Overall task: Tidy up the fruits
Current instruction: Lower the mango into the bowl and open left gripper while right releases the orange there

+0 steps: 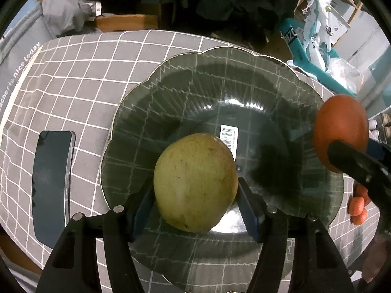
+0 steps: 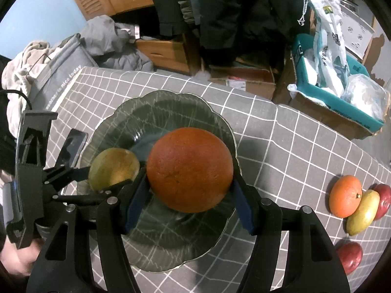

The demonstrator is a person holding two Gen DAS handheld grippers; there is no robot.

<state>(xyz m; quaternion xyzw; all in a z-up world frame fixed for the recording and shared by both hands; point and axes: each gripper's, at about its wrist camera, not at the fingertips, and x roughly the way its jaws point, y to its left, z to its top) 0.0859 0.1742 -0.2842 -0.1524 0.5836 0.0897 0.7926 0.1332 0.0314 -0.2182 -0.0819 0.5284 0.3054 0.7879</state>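
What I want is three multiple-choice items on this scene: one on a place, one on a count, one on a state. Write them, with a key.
1. Where does the phone lie relative to the plate?
A. on it
B. beside it, on the checked cloth
C. inside a cardboard box

2. How many loose fruits lie on the checked cloth in the right wrist view?
A. two
B. four
C. six

3. What state is the left tool in?
A. shut on the green mango
B. open and empty
C. shut on a banana

Key:
1 B, it lies flat beside the rim.
2 B, an orange, a small mango and two red fruits.
3 A, both pads press the mango's sides.
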